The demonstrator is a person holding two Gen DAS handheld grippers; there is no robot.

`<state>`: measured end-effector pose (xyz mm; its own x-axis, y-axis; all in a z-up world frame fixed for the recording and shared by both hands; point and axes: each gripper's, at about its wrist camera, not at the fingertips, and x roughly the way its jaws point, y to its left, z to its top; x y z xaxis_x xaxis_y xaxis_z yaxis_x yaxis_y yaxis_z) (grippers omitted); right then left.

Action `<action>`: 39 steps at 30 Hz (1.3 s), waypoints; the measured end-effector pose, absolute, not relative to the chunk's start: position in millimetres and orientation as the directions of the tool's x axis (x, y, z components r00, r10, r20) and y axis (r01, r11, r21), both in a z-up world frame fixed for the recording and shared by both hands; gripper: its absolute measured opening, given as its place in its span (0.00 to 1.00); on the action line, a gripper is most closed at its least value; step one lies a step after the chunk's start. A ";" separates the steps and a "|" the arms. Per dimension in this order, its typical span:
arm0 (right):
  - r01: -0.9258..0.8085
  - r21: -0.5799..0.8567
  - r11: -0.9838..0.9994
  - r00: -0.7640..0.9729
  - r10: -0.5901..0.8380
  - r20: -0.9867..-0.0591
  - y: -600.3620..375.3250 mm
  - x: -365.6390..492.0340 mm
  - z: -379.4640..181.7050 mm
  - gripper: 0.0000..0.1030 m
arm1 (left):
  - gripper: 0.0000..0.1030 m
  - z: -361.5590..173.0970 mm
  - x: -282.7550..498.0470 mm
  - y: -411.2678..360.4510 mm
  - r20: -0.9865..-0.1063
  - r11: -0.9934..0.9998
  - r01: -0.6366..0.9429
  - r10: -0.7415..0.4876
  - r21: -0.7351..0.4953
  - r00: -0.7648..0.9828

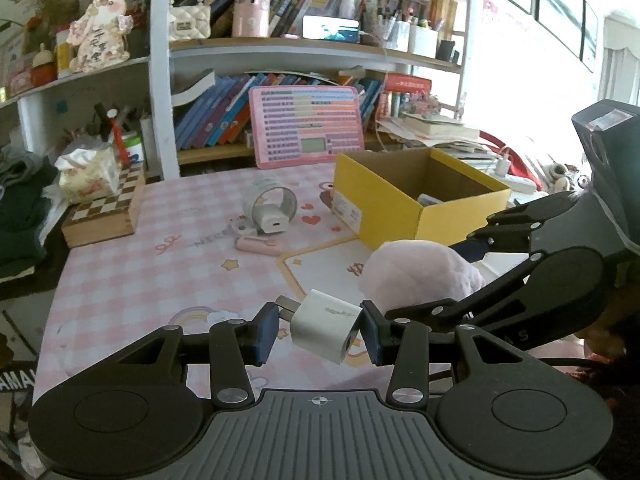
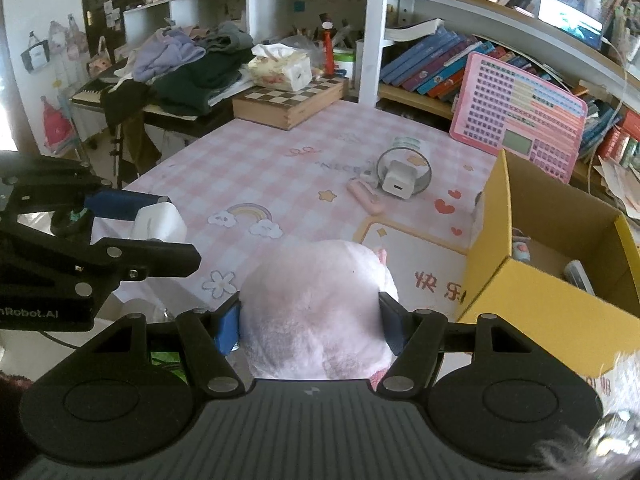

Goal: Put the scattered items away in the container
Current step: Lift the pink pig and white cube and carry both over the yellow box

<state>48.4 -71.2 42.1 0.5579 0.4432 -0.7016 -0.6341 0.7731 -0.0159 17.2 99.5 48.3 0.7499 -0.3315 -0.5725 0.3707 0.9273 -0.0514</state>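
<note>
My left gripper (image 1: 320, 330) is shut on a white charger plug (image 1: 326, 326), held above the pink checked mat; it also shows in the right wrist view (image 2: 158, 224). My right gripper (image 2: 310, 320) is shut on a pink plush toy (image 2: 316, 304), which also shows in the left wrist view (image 1: 420, 276). The yellow cardboard box (image 1: 416, 216) stands open to the right, with small items inside (image 2: 576, 276). On the mat further off lie a second white charger (image 1: 269, 218), a tape roll (image 1: 276, 200) around it and a pink flat item (image 1: 258, 245).
A chessboard box (image 1: 106, 210) with a tissue pack (image 1: 90, 176) sits at the mat's far left. A pink keyboard toy (image 1: 306, 126) leans against the bookshelf (image 1: 280, 152) behind. Clothes are piled on a side table (image 2: 180, 68).
</note>
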 end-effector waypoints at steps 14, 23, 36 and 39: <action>-0.517 0.010 0.856 0.600 0.370 -0.710 -105.6 27.1 36.9 0.64 | 0.41 43.1 10.1 78.8 -0.582 0.883 0.466 -0.411 -0.062 0.702; -0.449 0.006 0.893 0.617 0.315 -0.721 -124.5 16.4 33.0 0.64 | 0.41 40.3 12.5 61.9 -0.582 0.843 0.533 -0.469 -0.071 0.664; -0.360 0.010 0.933 0.636 0.253 -0.729 -150.6 9.5 31.6 0.64 | 0.41 38.5 21.4 35.7 -0.588 0.786 0.613 -0.531 -0.074 0.610; -0.340 0.009 0.940 0.640 0.239 -0.730 -157.3 10.1 31.8 0.64 | 0.41 37.9 24.8 27.7 -0.590 0.771 0.632 -0.545 -0.076 0.595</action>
